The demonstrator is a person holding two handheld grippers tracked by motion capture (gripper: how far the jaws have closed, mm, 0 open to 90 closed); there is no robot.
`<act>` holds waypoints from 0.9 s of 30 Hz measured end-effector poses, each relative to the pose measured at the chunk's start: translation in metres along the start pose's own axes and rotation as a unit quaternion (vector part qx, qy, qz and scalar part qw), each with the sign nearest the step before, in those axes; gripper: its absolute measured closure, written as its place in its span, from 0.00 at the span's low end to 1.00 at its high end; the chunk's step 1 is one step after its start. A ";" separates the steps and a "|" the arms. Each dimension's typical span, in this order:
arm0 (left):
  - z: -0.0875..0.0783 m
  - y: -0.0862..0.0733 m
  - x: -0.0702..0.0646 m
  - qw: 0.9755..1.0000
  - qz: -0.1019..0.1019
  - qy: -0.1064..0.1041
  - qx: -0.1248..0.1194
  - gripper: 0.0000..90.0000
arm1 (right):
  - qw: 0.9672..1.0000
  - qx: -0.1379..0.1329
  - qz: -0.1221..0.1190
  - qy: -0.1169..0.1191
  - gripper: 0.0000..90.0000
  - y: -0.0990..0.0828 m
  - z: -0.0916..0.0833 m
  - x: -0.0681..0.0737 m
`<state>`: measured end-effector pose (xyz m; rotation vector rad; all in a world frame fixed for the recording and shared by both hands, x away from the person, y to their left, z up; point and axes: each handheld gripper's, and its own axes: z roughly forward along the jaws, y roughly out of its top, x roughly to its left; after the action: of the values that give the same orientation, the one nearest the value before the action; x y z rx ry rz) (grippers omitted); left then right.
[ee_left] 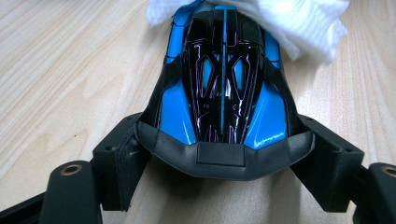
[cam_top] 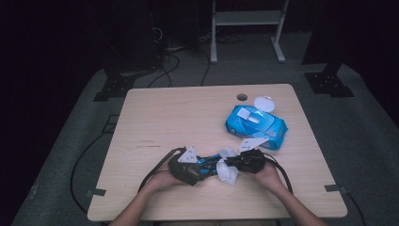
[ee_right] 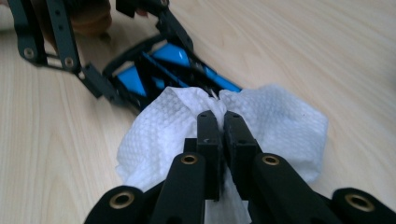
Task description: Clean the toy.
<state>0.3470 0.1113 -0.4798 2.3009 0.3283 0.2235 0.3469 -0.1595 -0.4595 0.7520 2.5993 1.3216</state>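
The high view looks forward and down from above the person's side onto the whole table (cam_top: 155,113), far off. The left gripper view sits low and very near, facing along its jaws at the toy car (ee_left: 224,88). The right gripper view, equally close, looks back across the white wipe (ee_right: 187,126); both share the car and wipe with the high view.

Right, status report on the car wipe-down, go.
Left gripper clamps blue-and-black toy car. Right gripper pinches white wet wipe against car. Nothing in the way.
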 end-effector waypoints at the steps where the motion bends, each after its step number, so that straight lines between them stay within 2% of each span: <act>1: 0.000 0.000 0.000 1.000 0.000 0.001 0.000 0.27 | 1.000 -0.003 -0.003 0.000 0.95 0.003 0.002 0.000; 6: 0.000 0.000 0.000 1.000 -0.002 0.001 -0.001 0.27 | 1.000 -0.006 -0.011 -0.008 0.95 0.010 0.009 -0.002; 10: 0.000 0.000 0.000 1.000 -0.002 0.001 -0.002 0.27 | 1.000 0.007 -0.002 -0.025 0.95 0.000 0.000 -0.010; 13: 0.000 0.000 0.000 1.000 -0.002 0.000 -0.002 0.27 | 1.000 0.005 0.009 -0.024 0.95 -0.005 -0.006 -0.012; 18: 0.001 0.001 0.000 1.000 -0.002 0.000 -0.002 0.27 | 1.000 -0.018 -0.012 0.004 0.95 0.010 0.000 0.006; 21: 0.001 0.001 -0.001 1.000 -0.002 0.001 -0.001 0.27 | 0.999 -0.009 -0.042 0.017 0.95 0.020 0.017 0.020; 27: 0.001 0.001 0.000 1.000 -0.001 0.000 -0.001 0.27 | 0.997 0.002 -0.061 0.053 0.95 0.032 0.046 0.041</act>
<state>0.3469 0.1100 -0.4799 2.2983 0.3300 0.2235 0.3387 -0.0902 -0.4582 0.5288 2.6807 1.3560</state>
